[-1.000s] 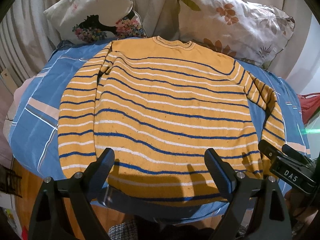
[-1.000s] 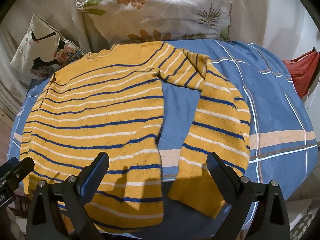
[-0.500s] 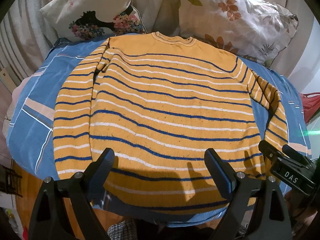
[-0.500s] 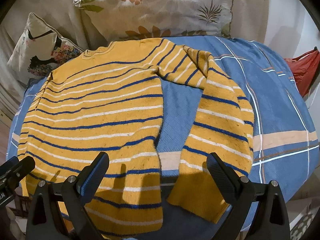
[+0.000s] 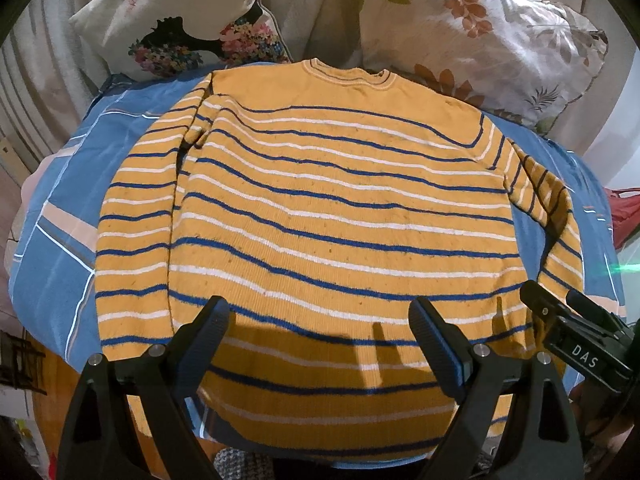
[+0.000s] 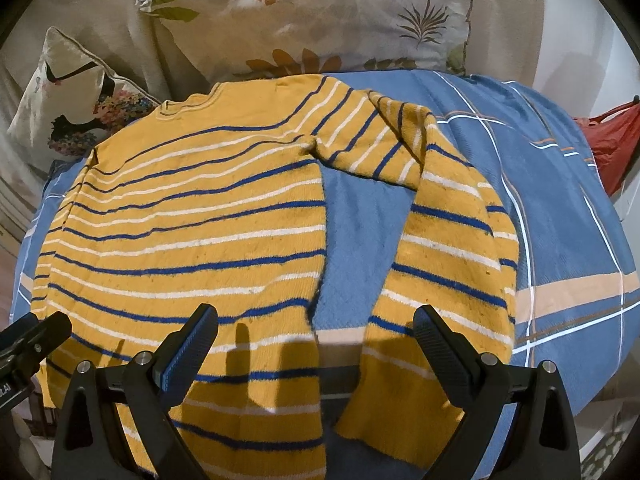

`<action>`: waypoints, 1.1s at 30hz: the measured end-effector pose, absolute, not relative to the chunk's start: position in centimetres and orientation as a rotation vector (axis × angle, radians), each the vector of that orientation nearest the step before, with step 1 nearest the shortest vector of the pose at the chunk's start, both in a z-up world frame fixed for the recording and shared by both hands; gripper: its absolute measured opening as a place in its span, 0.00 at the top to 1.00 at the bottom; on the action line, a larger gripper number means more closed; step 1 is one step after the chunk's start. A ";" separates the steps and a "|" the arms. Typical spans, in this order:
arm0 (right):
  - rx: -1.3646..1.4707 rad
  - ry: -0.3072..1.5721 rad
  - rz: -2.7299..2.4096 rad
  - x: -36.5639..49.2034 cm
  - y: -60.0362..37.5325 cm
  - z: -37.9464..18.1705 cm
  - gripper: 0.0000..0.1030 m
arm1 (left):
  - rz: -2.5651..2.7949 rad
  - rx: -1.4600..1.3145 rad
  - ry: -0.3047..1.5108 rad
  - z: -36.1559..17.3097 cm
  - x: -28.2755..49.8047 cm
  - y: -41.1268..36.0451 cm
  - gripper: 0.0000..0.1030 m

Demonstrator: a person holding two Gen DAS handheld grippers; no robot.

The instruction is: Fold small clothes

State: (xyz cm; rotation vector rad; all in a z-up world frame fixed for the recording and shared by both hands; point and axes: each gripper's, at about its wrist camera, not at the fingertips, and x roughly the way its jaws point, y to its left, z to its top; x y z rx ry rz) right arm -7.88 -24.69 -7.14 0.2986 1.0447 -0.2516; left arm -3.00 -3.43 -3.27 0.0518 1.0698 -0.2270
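A yellow sweater with blue and white stripes lies flat on a blue blanket, collar at the far end. Its left sleeve lies along the body. Its right sleeve bends down beside the body with blanket showing between them. My left gripper is open and empty, above the sweater's hem near the middle. My right gripper is open and empty, above the gap between the body and the right sleeve. The right gripper's tip also shows in the left wrist view.
Two patterned pillows lean at the far end behind the collar. A red bag sits off the blanket's right side. The sweater's hem hangs at the near edge, with wooden floor below left.
Both grippers have moved forward and slightly down toward the sweater, which now looks larger in both views. Both stay open. The sweater has not moved.
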 end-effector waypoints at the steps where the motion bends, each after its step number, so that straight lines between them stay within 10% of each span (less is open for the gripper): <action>1: 0.299 1.042 -0.251 -7.8 -24.9 -7.1 0.03 | -0.228 0.053 1.071 -3.3 -2.9 -3.5 0.12; 16: 0.312 0.847 -0.379 -12.8 -31.9 -3.3 0.03 | -0.213 0.032 1.114 -4.6 -1.8 -3.1 0.12; 30: 0.144 1.062 -0.141 -13.5 -28.4 -10.0 0.14 | -0.194 0.013 1.137 -5.2 -1.6 -3.0 0.12; 33: 0.085 1.058 -0.111 -13.5 -27.4 -10.8 0.41 | -0.188 0.009 1.138 -5.2 -1.6 -3.0 0.12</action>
